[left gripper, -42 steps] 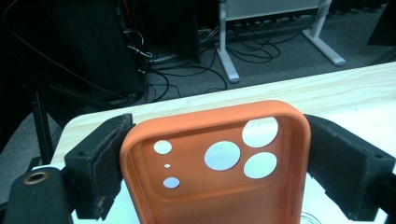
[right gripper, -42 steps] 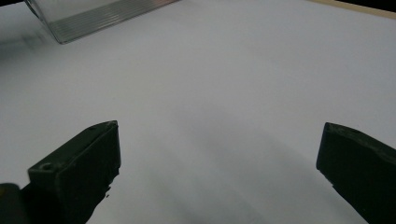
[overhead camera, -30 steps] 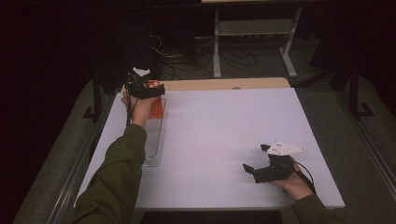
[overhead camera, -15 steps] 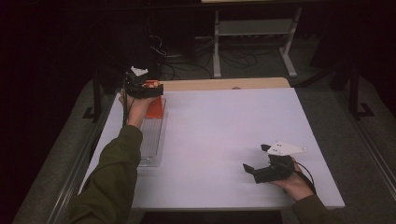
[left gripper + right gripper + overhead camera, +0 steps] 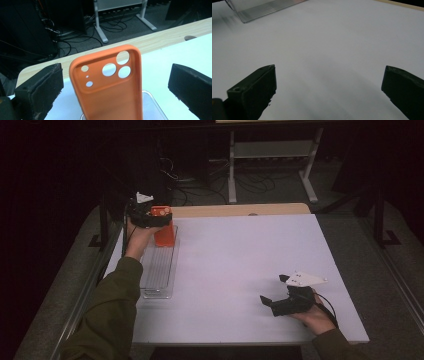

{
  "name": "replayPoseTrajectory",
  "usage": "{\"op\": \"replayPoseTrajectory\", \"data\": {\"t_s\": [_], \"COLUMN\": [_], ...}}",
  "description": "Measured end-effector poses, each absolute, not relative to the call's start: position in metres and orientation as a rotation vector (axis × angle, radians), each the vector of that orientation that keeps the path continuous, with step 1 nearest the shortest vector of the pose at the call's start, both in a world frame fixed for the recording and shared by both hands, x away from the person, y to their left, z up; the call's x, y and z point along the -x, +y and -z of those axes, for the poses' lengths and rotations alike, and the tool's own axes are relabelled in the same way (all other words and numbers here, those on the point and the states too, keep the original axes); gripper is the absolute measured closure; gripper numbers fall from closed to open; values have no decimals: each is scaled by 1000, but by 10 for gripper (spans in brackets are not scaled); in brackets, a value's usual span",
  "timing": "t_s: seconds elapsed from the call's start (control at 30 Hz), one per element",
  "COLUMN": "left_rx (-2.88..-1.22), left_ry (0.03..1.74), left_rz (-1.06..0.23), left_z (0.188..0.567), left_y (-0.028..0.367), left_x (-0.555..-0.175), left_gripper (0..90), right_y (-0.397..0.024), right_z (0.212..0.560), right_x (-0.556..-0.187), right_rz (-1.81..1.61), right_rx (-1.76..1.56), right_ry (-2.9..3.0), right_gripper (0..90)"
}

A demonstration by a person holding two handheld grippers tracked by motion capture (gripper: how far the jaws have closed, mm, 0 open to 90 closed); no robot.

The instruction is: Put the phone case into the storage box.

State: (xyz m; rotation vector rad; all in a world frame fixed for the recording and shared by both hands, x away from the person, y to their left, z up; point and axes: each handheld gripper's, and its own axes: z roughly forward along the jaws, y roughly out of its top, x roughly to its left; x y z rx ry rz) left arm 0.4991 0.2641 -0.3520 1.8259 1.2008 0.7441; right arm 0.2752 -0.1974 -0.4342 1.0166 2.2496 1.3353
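– Orange phone case (image 5: 110, 85): condition?
– Upright, camera cut-outs uppermost, standing between the wide-spread jaws of the left gripper (image 5: 113, 87), touching neither, over the clear tray (image 5: 159, 270).
– Right gripper (image 5: 280, 301)?
– Jaws wide, empty, above the white table (image 5: 240, 265).

White table (image 5: 240, 265) — metal stand (image 5: 270, 160), cables (image 5: 195, 175) behind

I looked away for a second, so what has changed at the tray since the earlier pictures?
The left gripper has edged slightly toward the table's far edge beside the orange phone case, which stands upright at the far end of the clear tray; the jaws are spread, with gaps either side of the case. The right gripper stayed resting open on the white table.
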Motion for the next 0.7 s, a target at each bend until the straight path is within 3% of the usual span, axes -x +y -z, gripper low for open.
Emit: {"op": "replayPoseTrajectory", "data": {"t_s": [0.7], "left_rx": [-1861], "left_ry": [1034], "left_rz": [-599], "left_z": [341], "left_y": [281], "left_x": [-475], "left_gripper": [0], "right_y": [-195], "right_z": [434], "right_x": [-274], "right_rz": [-1333], "right_rx": [-1018], "right_ry": [2252], "right_gripper": [0]}}
